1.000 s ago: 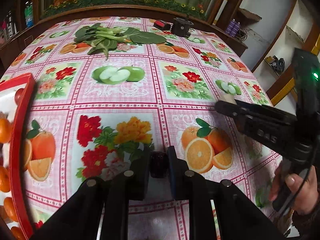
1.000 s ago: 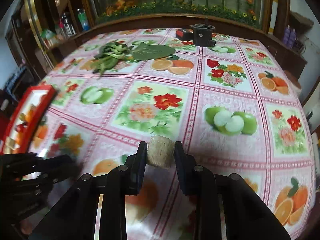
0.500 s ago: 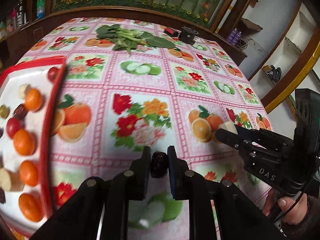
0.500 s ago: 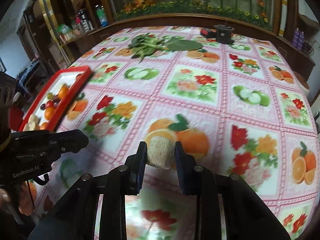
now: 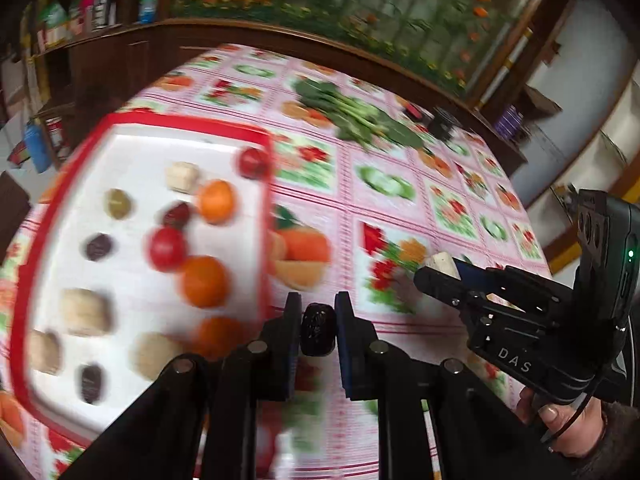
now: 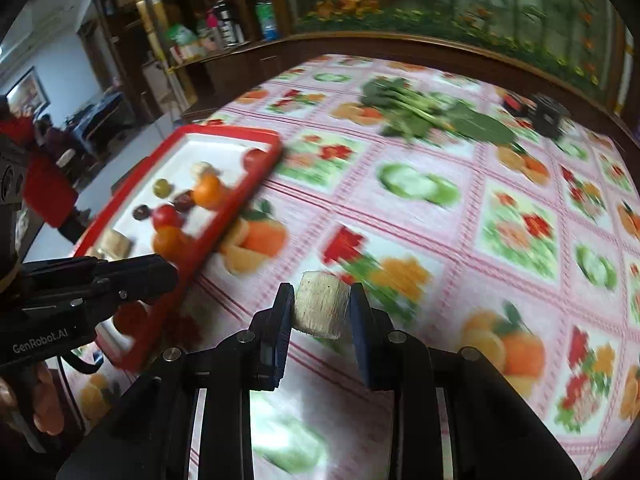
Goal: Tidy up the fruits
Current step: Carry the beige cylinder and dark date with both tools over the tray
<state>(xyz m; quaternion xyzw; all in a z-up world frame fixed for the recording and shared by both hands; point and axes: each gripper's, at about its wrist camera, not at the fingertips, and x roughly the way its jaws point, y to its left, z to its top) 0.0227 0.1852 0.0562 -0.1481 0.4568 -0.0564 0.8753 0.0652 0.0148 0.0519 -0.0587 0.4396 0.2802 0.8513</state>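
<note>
Left tongs (image 5: 316,330), marked "GenRobot.AI", pinch a dark date (image 5: 317,329); right tongs (image 6: 321,306), marked "DAS", pinch a pale chunk (image 6: 320,305).

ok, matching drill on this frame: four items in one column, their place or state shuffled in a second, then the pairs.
Items:
1. dark date
2. pale cut chunk
3. leafy greens
4. green olive-like fruit

Place or state:
A. lying on the red tray
B. clamped in the right gripper
C. on the tablecloth near the far edge
D. clamped in the left gripper

Pairs: 1-D, 2-B, 3-C, 4-A
</note>
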